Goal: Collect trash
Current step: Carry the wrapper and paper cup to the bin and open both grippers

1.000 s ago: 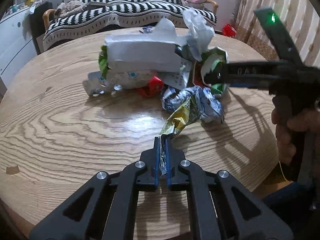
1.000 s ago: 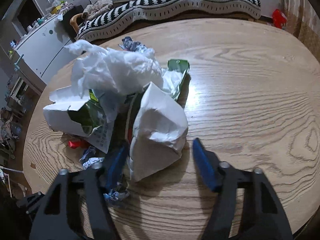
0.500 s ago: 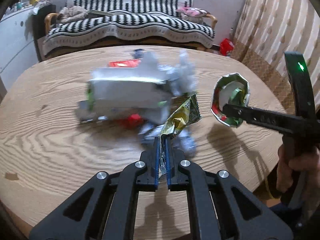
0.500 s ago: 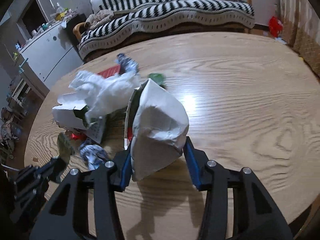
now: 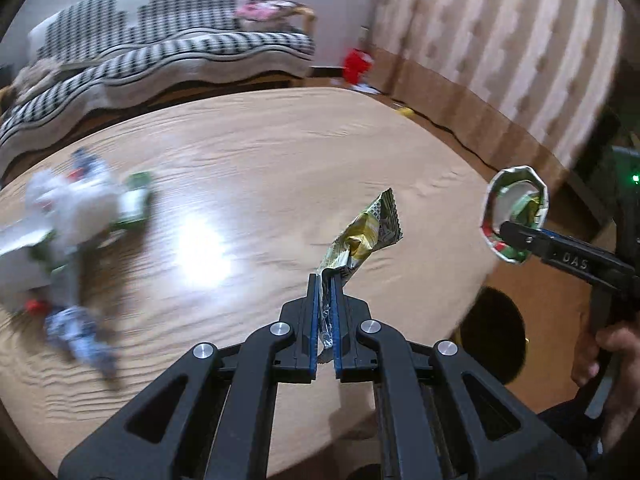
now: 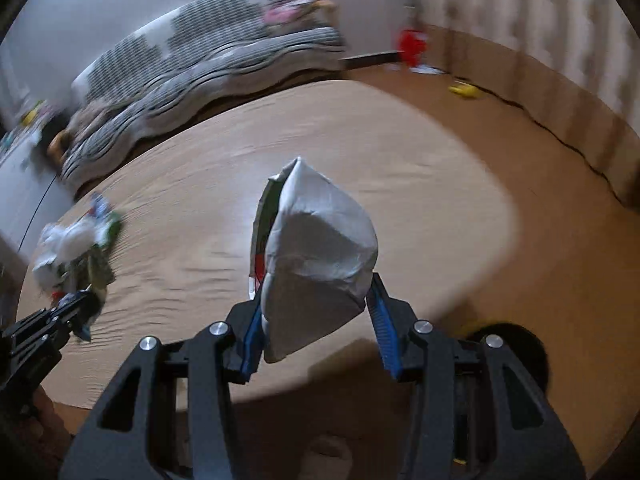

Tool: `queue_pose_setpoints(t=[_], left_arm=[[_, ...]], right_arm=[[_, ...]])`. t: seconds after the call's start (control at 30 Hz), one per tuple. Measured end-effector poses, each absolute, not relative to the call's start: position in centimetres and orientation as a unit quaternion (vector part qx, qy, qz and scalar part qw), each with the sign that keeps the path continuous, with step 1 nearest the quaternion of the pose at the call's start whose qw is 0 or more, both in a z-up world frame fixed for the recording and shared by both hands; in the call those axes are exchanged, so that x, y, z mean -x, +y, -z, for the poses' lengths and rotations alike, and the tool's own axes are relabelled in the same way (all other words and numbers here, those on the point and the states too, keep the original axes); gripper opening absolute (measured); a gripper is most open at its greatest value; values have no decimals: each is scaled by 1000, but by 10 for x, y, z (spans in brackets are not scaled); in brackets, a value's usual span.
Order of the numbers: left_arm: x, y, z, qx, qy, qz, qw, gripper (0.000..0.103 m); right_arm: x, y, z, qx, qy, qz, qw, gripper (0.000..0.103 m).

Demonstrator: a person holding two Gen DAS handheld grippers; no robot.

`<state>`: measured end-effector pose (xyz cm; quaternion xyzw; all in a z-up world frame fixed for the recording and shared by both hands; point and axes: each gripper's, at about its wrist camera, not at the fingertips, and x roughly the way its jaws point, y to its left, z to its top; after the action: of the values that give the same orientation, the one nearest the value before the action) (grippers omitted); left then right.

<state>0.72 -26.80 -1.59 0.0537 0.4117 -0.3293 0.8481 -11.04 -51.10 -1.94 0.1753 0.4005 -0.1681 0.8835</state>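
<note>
My left gripper (image 5: 325, 280) is shut on the lower end of a yellow-green snack wrapper (image 5: 366, 236), which sticks up above the round wooden table (image 5: 280, 152). My right gripper (image 6: 316, 296) is shut on a crumpled white carton (image 6: 320, 232), with both blue pads pressed against its sides. In the left wrist view that carton (image 5: 520, 204) shows end-on at the right, off the table's edge, held by the right gripper (image 5: 508, 236). The remaining trash pile (image 5: 80, 216) lies blurred at the table's far left. The left gripper (image 6: 76, 304) shows low at the left of the right wrist view.
A dark round bin opening (image 5: 494, 336) sits on the floor just past the table's right edge, also in the right wrist view (image 6: 508, 336). A striped sofa (image 5: 160, 52) stands behind the table. A red object (image 5: 358, 64) lies by the curtain wall.
The right jaws closed on the white carton. Both grippers then lifted their pieces and swung right, away from the pile, towards the table's right edge.
</note>
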Motion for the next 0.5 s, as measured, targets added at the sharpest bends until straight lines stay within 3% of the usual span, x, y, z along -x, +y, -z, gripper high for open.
queue_pose_setpoints(t=[0.23, 0.5], left_arm=[[36, -362, 18, -89, 390, 414, 818, 4], [80, -457, 30, -108, 385, 498, 769, 4]], right_arm=[[192, -592, 42, -221, 409, 263, 846, 47], [234, -642, 108, -272, 499, 282, 773, 47]])
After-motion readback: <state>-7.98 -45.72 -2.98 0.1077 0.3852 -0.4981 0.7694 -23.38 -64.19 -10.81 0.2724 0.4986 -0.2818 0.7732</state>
